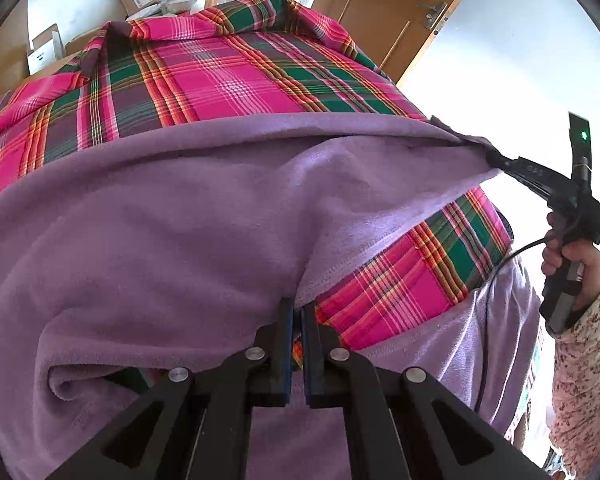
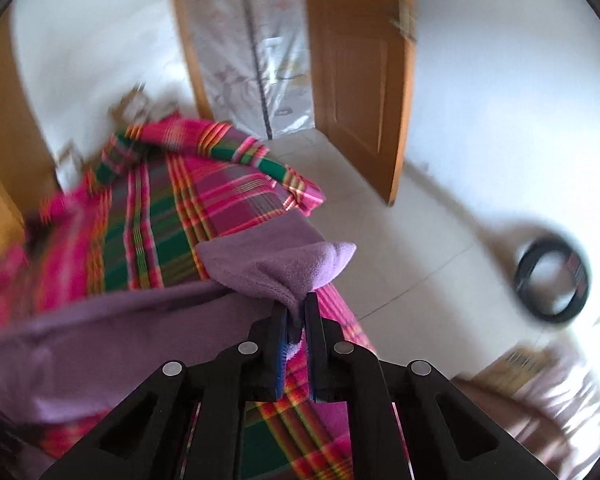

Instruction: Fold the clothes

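Purple fleece garment (image 1: 160,220) spreads over a pink-and-green plaid cloth (image 1: 204,76), filling the middle of the left wrist frame. Left gripper (image 1: 298,312) — fingers clamped on a hem at lower centre. Right gripper (image 2: 296,308) — fingers pinched shut on a bunched corner, lifted off the plaid, mid-frame in its own blurred view. Fabric looks soft, light, limp — likely sags between grips. Hems and corners seem the best holds.
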`<state>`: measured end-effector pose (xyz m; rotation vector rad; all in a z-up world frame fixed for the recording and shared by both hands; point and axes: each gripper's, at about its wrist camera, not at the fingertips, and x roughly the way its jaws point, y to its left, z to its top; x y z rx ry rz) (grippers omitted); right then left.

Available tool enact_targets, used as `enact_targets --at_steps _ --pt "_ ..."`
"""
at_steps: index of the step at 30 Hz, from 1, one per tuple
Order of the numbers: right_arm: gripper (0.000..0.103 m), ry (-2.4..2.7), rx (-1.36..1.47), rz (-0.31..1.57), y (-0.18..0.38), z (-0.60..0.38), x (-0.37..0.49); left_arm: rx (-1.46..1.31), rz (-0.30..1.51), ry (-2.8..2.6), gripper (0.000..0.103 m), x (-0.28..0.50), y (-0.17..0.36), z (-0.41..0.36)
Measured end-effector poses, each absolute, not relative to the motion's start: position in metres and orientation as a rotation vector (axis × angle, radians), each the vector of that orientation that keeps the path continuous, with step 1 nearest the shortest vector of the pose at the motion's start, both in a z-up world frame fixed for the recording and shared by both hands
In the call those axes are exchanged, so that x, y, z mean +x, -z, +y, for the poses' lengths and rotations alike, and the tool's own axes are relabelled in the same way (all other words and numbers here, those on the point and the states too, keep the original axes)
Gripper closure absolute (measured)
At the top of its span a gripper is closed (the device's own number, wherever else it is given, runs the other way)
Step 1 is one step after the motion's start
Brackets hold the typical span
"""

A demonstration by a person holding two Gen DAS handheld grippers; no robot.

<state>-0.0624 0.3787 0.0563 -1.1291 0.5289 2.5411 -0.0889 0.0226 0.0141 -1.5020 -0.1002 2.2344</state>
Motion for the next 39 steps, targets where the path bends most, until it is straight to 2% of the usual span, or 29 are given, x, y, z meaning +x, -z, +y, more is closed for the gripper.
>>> enact_targets --at_steps 5,7,9,11,16,19,21,25,29,35,39 --pt "0.093 -2.44 -1.162 0.714 -0.03 0.398 -0.049 -1.506 -0.095 -2.234 0.099 -0.089 -0.015 0.023" --pt "0.091 -2.437 -1.177 0.722 -0.025 0.4 -0.044 -1.507 -0.095 -2.234 0.099 -0.089 -0.015 0.023" --pt "0.085 -2.477 -1.172 0.586 -0.031 0.391 -0.043 -1.508 -0.096 -2.233 0.099 -0.089 -0.014 0.023" --pt "0.075 -2.514 -1.139 0.434 -0.039 0.383 -0.042 -1.511 -0.092 -2.227 0.099 -0.09 -0.016 0.023" --pt "0.068 -2.508 -1.133 0.255 -0.04 0.378 -0.044 -1.511 -0.077 -2.21 0.099 -0.089 -0.026 0.022" --pt "0.068 -2.493 -1.142 0.182 -0.039 0.377 -0.046 -1.498 -0.069 -2.208 0.098 -0.088 -0.038 0.019" --pt "0.068 -2.478 -1.179 0.255 -0.032 0.384 -0.049 -1.486 -0.065 -2.205 0.098 -0.087 -0.046 0.017" --pt "0.068 -2.48 -1.157 0.515 -0.026 0.406 -0.031 -1.46 -0.039 -2.207 0.096 -0.09 -0.058 0.017" --pt "0.068 -2.506 -1.152 0.441 -0.029 0.4 -0.034 -1.436 0.021 -2.232 0.096 -0.112 -0.064 0.029" --pt "0.068 -2.541 -1.143 0.335 -0.032 0.392 -0.038 -1.31 0.277 -2.208 0.096 -0.144 -0.06 0.085" --pt "0.068 -2.546 -1.144 0.371 -0.029 0.394 -0.034 -1.269 0.357 -2.143 0.095 -0.161 -0.052 0.119"
